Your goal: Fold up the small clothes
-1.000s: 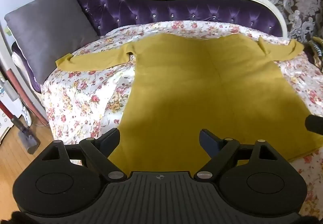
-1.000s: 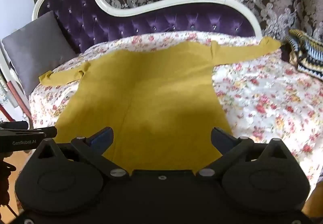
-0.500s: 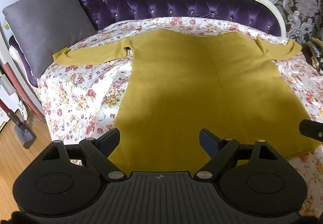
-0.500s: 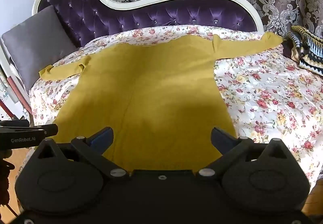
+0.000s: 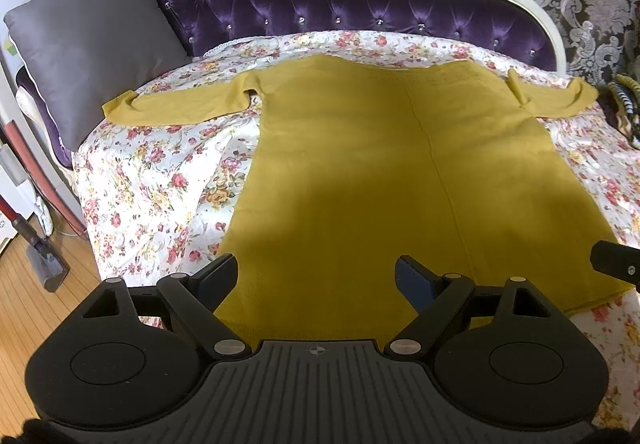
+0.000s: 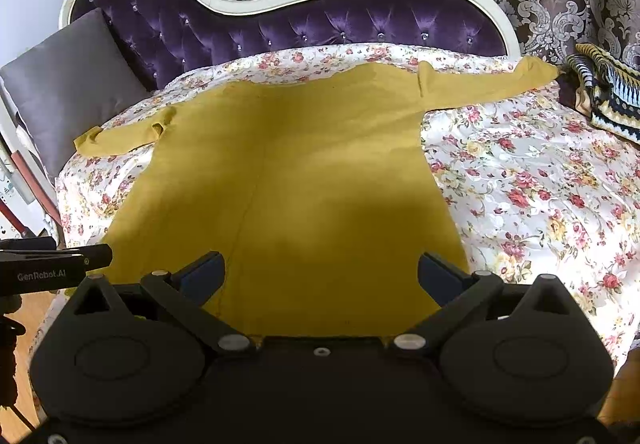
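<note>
A mustard-yellow knit garment lies flat on the floral bed cover, hem toward me, both sleeves spread out to the sides. My left gripper hovers open over the hem's left part, nothing between its fingers. My right gripper stands open over the hem's right part, also holding nothing. One finger of the right gripper shows at the right edge of the left wrist view; the left gripper's finger shows at the left of the right wrist view.
A grey cushion leans at the bed's left end against the purple tufted headboard. A striped knitted blanket lies at the right end. Wooden floor and a mop-like tool are to the left.
Both views have tilted slightly, so the bed and garment sit a little lower and more of the curtain shows. Both grippers stay open and empty.
</note>
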Tool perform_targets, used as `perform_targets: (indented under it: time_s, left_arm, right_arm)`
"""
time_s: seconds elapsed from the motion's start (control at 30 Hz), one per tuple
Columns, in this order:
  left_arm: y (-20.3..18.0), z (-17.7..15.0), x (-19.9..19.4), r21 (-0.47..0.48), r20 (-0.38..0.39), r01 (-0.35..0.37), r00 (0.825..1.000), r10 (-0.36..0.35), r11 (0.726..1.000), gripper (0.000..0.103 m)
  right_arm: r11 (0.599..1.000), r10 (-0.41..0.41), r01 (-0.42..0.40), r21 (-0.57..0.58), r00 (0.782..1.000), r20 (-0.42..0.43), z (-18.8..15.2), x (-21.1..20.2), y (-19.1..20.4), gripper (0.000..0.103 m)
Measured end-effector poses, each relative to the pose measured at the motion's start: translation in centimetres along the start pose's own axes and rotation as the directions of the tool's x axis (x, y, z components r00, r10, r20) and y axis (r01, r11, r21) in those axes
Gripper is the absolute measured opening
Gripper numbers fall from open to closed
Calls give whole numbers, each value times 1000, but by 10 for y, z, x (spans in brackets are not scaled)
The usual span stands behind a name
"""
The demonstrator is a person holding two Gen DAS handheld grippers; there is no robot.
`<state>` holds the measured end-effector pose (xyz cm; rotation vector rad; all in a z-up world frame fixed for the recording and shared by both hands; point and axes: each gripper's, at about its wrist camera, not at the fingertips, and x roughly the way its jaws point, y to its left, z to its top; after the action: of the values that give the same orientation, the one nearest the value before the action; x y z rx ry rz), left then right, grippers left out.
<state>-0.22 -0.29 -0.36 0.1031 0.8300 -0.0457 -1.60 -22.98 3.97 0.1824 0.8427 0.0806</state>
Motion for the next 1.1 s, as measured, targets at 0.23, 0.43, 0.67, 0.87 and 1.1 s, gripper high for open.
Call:
perform_targets:
  time_s: [0.23,0.43,0.67,0.87,1.1]
  left_arm:
    - [-1,-1,0,0,0,1,1000,-1,1000,86]
    - [0,0,0,1,-1,2,1000,-2,1000,86]
    - [0,0,0,-6,-6,8,1000,-8,1000,86]
    - [1,0,1,-9,-9,12,1000,-12,1000,86]
    - [1,0,1,-11,-13,12,1000,-12,1000,86]
  right_arm:
    - [1000,4,-4,-1,1000,-4,-1,1,1,102]
    - [1000,6,-6,-2,1000,-3,-1,1,1,102]
    - [1000,5,-5,-5,1000,-5,-2,2,2,102]
    - [1000,5,-5,-8,1000,-6,-2,2,2,102]
    - [1000,3,-3,-9,1000,-6,-3,2,3,102]
